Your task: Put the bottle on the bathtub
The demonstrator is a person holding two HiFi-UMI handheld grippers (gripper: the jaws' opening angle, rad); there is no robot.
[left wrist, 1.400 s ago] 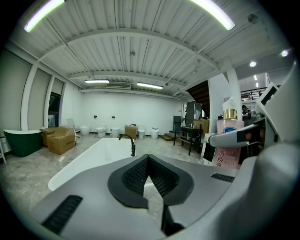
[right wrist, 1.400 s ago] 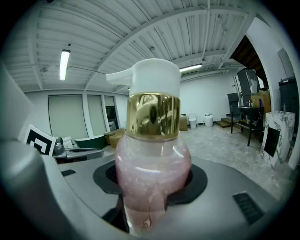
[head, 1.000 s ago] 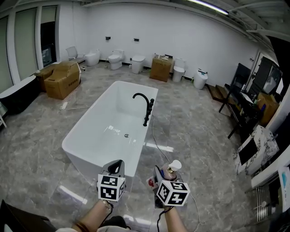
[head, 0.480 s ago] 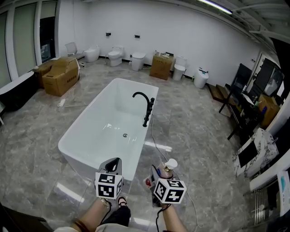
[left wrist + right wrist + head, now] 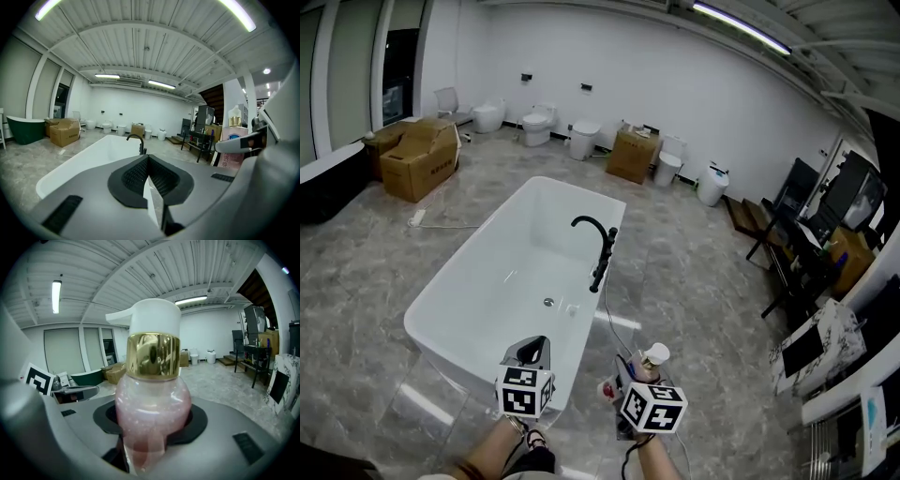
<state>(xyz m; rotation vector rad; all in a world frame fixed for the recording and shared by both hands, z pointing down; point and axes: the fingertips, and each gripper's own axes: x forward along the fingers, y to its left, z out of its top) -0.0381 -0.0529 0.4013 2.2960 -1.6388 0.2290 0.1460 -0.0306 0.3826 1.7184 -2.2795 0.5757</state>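
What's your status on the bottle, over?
Left gripper shut, empty. Right gripper shut on bottle, upright, short of the bathtub. Black faucet at its right side, nothing else in the way.

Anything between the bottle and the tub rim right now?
Nothing visible. The bottle sits clamped in the right hand-held gripper, with only bare floor between it and the bathtub's near rim. The black faucet stands farther along the rim.

Grey moulded shells are seen on the left gripper (image 5: 532, 352) and the right gripper (image 5: 636, 370), each topped by a white cube (image 5: 525, 392) printed with black square markers. Black ribbed pads (image 5: 134, 176) are shown lining the jaws. A black cable (image 5: 627, 459) is spotted beneath the right gripper.
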